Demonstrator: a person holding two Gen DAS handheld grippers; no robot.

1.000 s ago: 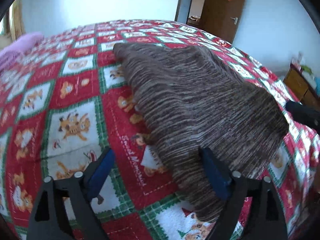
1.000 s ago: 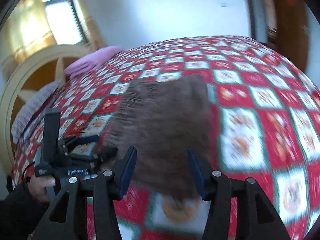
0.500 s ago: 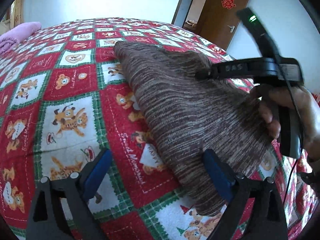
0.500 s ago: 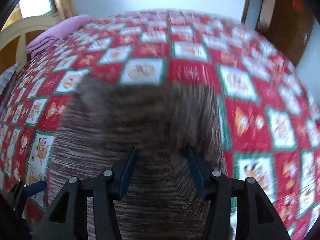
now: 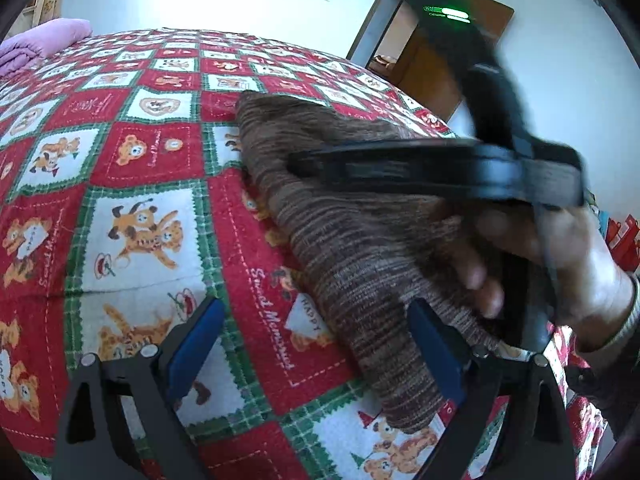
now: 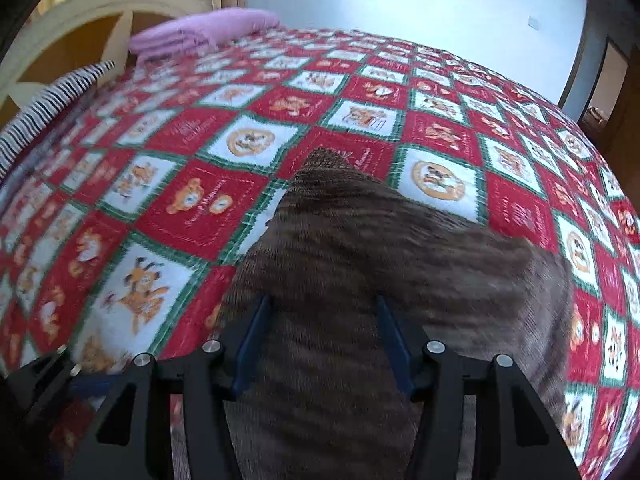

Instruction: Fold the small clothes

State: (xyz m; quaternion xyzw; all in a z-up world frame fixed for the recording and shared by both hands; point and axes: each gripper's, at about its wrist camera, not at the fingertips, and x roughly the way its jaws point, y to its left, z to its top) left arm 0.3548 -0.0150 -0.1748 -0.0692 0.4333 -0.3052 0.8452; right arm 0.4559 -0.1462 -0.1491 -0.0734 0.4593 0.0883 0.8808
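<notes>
A brown striped knit garment [image 5: 352, 232] lies folded on a red, white and green patchwork quilt [image 5: 132, 160]. My left gripper [image 5: 316, 344] stands open low over the quilt. Its right finger is at the garment's near edge and its left finger over bare quilt. My right gripper [image 5: 304, 162], held by a hand [image 5: 540, 256], reaches across the garment's middle from the right. In the right wrist view the right gripper [image 6: 323, 344] is open just above the garment [image 6: 360, 248], blue pads [image 6: 252, 340] apart, with cloth below and between them. The view is blurred.
A folded pink blanket [image 6: 200, 32] lies at the quilt's far end by a cream headboard [image 6: 80, 12]. A black-and-white striped cloth [image 6: 52, 96] lies at the left edge. A brown door [image 5: 432, 68] stands open behind the bed.
The right gripper and its hand have swung in from the right and now hang over the garment's middle. The left gripper has stayed in place, rolling slightly. The garment has not shifted.
</notes>
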